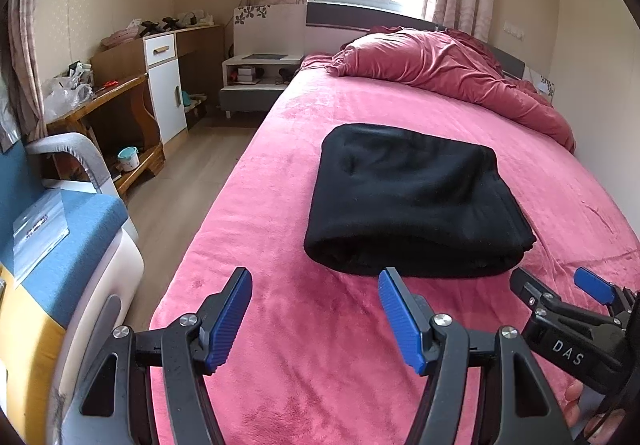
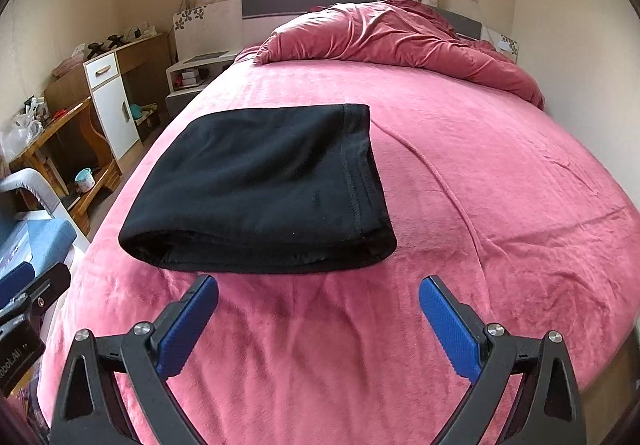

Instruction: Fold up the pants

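Observation:
Black pants [image 1: 412,201] lie folded into a compact, thick rectangle on the pink bed cover [image 1: 304,345]; they also show in the right wrist view [image 2: 264,189]. My left gripper [image 1: 316,281] is open and empty, just short of the pants' near folded edge. My right gripper [image 2: 319,287] is open and empty, also just short of that near edge. The right gripper also shows at the lower right of the left wrist view [image 1: 560,281], open, beside the pants' near right corner.
A rumpled dark pink duvet [image 1: 448,73] is heaped at the head of the bed. Left of the bed are a wooden floor [image 1: 188,181], a blue chair [image 1: 60,237], a wooden desk [image 1: 104,105], a white cabinet [image 1: 166,93] and a nightstand [image 1: 256,81].

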Demonstrator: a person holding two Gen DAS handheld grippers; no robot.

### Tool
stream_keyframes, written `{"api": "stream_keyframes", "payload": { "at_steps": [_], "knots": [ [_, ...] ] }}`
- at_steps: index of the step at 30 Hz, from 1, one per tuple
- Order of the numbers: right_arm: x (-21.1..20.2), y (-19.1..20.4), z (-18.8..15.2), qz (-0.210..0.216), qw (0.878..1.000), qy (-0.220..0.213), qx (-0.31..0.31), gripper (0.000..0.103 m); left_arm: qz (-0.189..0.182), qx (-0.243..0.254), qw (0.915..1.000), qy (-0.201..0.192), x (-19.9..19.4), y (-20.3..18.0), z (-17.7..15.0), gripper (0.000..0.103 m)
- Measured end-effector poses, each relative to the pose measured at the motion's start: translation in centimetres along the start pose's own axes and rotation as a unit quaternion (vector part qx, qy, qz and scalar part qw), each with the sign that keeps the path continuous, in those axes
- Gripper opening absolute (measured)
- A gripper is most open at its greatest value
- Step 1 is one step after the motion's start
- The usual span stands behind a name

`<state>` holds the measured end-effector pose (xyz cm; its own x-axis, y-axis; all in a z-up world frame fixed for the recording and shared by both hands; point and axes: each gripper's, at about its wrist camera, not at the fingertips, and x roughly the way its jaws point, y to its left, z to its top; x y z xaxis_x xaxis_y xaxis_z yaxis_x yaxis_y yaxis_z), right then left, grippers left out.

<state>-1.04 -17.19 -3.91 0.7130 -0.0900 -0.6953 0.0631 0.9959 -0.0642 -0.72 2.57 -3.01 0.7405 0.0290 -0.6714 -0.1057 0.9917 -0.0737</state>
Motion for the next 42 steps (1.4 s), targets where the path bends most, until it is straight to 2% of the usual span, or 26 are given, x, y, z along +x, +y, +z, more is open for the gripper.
{"api": "stream_keyframes", "payload": {
  "at_steps": [42],
  "knots": [
    [-0.9,0.9,-0.1,0.004,1.000,-0.009,-0.015,0.101,0.007,0.002,0.9998,-0.016,-1.2,0.0,0.3,0.067]
  ]
}}
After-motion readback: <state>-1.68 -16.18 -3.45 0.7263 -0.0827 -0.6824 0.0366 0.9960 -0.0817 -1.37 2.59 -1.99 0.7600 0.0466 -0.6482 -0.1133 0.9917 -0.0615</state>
